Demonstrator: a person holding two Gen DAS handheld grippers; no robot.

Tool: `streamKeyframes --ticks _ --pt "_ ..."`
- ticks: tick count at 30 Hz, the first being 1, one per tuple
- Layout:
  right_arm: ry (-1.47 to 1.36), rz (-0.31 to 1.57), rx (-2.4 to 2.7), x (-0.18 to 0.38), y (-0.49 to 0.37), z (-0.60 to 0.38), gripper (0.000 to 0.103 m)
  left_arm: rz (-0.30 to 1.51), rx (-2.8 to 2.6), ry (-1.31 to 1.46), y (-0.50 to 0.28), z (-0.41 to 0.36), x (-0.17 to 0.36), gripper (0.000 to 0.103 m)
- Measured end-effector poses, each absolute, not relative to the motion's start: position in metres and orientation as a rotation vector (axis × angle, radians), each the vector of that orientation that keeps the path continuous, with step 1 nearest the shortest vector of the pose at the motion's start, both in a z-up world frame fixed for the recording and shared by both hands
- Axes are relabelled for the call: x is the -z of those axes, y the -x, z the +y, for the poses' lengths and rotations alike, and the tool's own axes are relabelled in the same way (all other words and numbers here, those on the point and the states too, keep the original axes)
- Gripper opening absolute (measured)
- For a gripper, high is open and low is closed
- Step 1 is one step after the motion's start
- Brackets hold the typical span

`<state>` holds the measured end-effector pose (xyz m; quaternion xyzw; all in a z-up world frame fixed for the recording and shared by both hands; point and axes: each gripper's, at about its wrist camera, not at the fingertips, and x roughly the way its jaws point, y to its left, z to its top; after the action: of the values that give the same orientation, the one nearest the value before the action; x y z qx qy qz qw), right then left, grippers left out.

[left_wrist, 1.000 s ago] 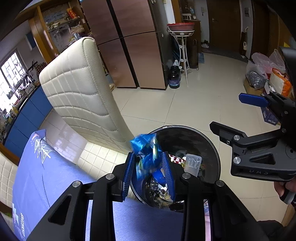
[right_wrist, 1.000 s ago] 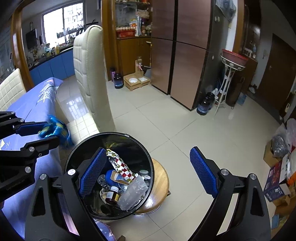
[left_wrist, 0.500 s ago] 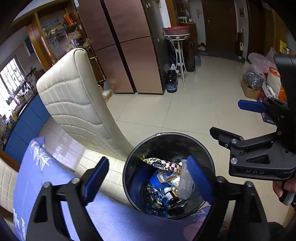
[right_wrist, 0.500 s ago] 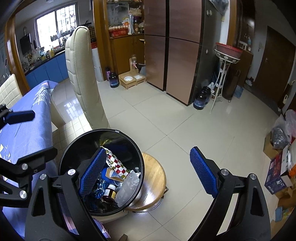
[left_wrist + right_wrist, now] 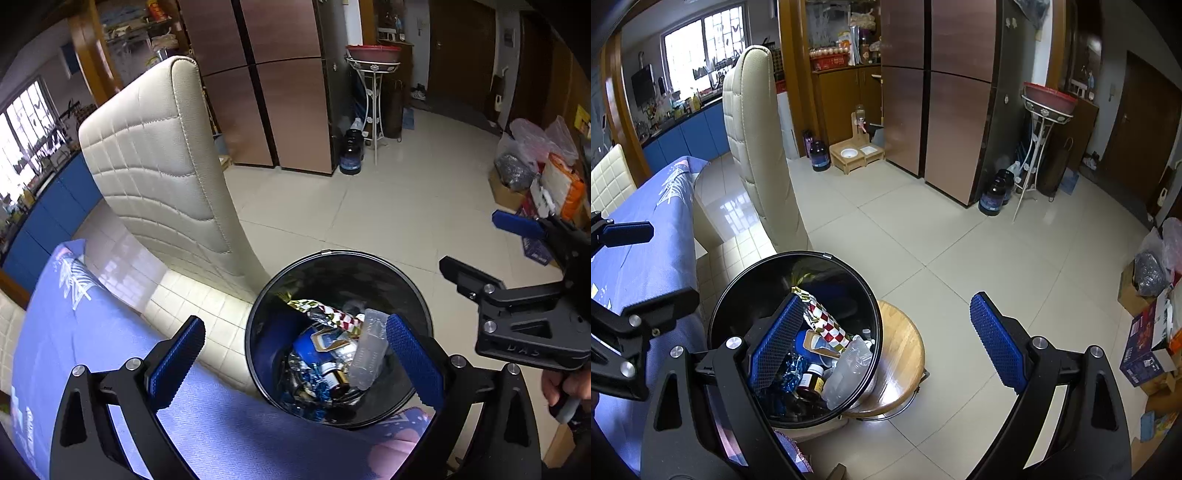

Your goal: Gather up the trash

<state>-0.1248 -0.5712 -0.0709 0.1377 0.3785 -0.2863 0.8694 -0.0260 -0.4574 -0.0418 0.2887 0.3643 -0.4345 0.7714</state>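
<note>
A black round trash bin [image 5: 332, 254] [image 5: 798, 254] stands on a wooden stool beside the table. It holds several pieces of trash: a crumpled blue wrapper [image 5: 310, 376] [image 5: 792, 369], a clear plastic bottle [image 5: 369, 350] [image 5: 849, 365], a red-checked wrapper [image 5: 332, 314] and a small brown bottle. My left gripper [image 5: 294, 321] hovers over the bin, its jaws opening wide with nothing between them. My right gripper [image 5: 884, 299] stands open and empty, its left finger over the bin and its right finger over the floor. A hand holds it at the right of the left wrist view.
A cream quilted chair [image 5: 159, 158] stands just behind the bin. The table with a blue cloth [image 5: 74, 332] lies to the left. The wooden stool [image 5: 901, 354] carries the bin. Boxes and bags [image 5: 535, 173] line the far right, and tall brown cabinets stand at the back.
My left gripper went from shut on the blue wrapper to wide open. The wrapper fell into the bin. The right gripper has barely moved.
</note>
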Motion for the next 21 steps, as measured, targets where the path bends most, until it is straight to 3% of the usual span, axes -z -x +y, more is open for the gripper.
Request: streamKeyframes --ticks 11,21 --pt "-0.288 0.790 0.590 0.071 0.124 -0.567 0.091 0.706 0.921 -0.656 0.037 -0.455 0.033 0.096" --pt "-0.289 0.786 0.591 0.069 0.126 -0.567 0.091 0.765 1.008 -0.578 0.038 -0.451 0.024 0.096"
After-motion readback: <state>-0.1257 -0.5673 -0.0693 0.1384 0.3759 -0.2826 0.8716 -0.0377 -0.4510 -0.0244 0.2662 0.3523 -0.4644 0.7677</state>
